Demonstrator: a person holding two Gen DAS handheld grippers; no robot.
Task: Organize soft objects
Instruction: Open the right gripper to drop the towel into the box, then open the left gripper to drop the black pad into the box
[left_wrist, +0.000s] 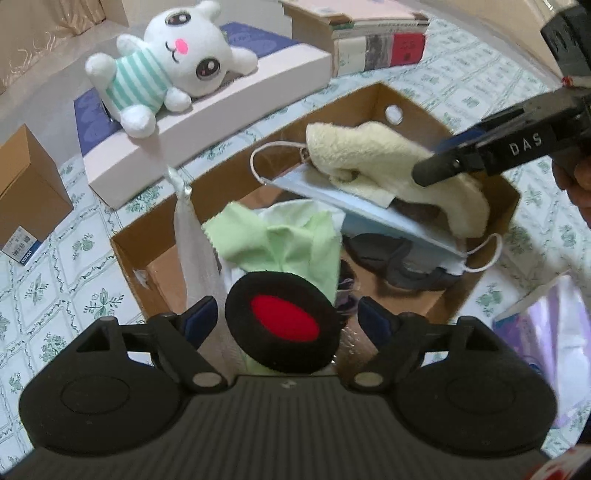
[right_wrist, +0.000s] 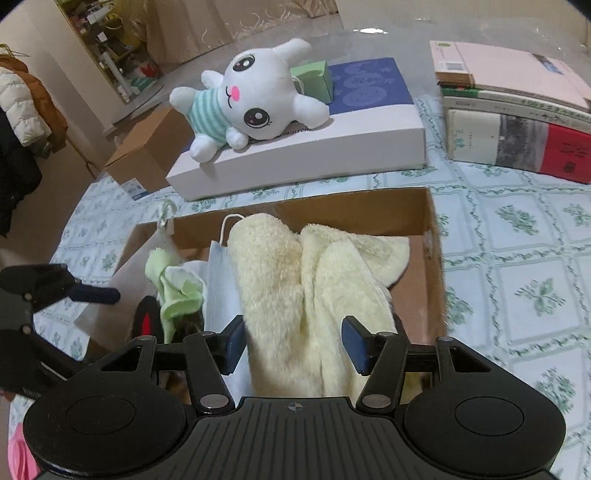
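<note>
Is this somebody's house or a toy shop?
Most likely a home. A flower-patterned tablecloth covers the table, coats hang at one side, and a plush bunny lies on a flat box near stacked books.

A lived-in home room: a floral-patterned cloth (right_wrist: 517, 258) covers the table, padded jackets (right_wrist: 26, 99) hang at the left, gold curtains (right_wrist: 207, 26) drape behind, books (right_wrist: 517, 122) sit stacked, and shelves of household clutter (right_wrist: 110, 48) fill a corner.
</note>
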